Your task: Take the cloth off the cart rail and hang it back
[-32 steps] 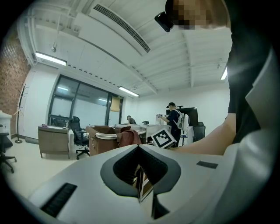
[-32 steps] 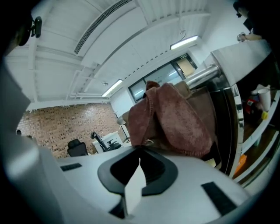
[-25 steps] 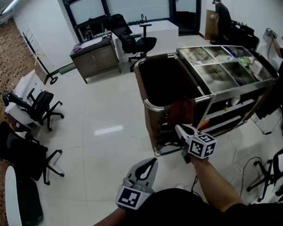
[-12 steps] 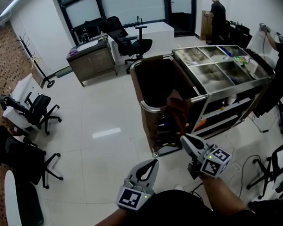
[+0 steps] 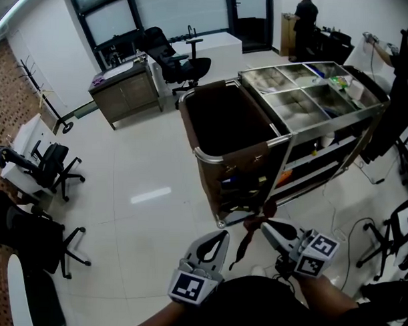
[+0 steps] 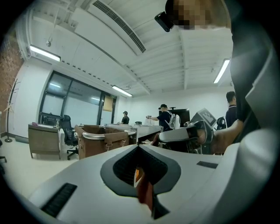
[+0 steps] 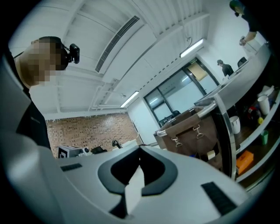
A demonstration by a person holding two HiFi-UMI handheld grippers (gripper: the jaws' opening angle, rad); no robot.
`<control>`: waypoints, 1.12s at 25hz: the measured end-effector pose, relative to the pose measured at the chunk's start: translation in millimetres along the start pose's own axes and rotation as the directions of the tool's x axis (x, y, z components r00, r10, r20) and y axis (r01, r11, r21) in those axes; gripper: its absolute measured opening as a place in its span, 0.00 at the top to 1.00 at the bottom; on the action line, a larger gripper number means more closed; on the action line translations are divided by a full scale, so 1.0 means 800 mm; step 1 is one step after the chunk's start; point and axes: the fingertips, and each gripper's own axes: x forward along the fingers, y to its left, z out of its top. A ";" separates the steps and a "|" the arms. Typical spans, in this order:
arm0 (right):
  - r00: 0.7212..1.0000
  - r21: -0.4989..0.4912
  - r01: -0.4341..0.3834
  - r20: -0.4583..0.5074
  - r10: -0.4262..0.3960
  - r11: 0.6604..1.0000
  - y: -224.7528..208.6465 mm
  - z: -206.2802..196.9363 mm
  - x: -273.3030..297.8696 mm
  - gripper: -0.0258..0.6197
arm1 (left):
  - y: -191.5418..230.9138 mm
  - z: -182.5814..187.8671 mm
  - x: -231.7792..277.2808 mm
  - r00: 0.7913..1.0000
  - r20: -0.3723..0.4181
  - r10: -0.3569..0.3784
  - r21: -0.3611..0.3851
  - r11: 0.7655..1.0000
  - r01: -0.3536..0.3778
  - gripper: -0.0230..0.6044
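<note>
A dark brown cloth [image 5: 243, 242] dangles in a thin strip from the tip of my right gripper [image 5: 267, 227], which is shut on it low in the head view, just in front of the cart. The curved cart rail [image 5: 221, 155] on the brown bag [image 5: 222, 116] is bare. My left gripper [image 5: 219, 236] is beside the cloth, jaws together and holding nothing. In the left gripper view the right gripper [image 6: 183, 135] shows to the right of the brown bag [image 6: 105, 140]. The right gripper view shows the bag's strapped side [image 7: 197, 131].
The steel cart [image 5: 306, 96] has open top bins and side shelves with bottles. Office chairs [image 5: 47, 163] stand at the left, and a desk [image 5: 123, 89] at the back. People stand at the far right. Cables and another chair [image 5: 395, 246] lie to the right.
My right gripper has pulled back from the cart rail toward me, and the cloth has come off the rail with it. The left gripper has stayed put.
</note>
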 end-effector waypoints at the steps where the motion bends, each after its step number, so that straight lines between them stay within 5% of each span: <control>1: 1.000 0.011 -0.005 -0.013 0.005 1.000 0.001 -0.005 -0.003 0.94 | 0.000 0.000 0.001 1.000 0.002 0.001 0.000 1.000 -0.001 0.96; 28: 0.999 -0.045 -0.023 -0.036 0.021 0.999 0.022 -0.002 -0.013 0.94 | 0.001 0.012 -0.003 0.999 0.041 -0.001 -0.005 1.000 0.001 0.96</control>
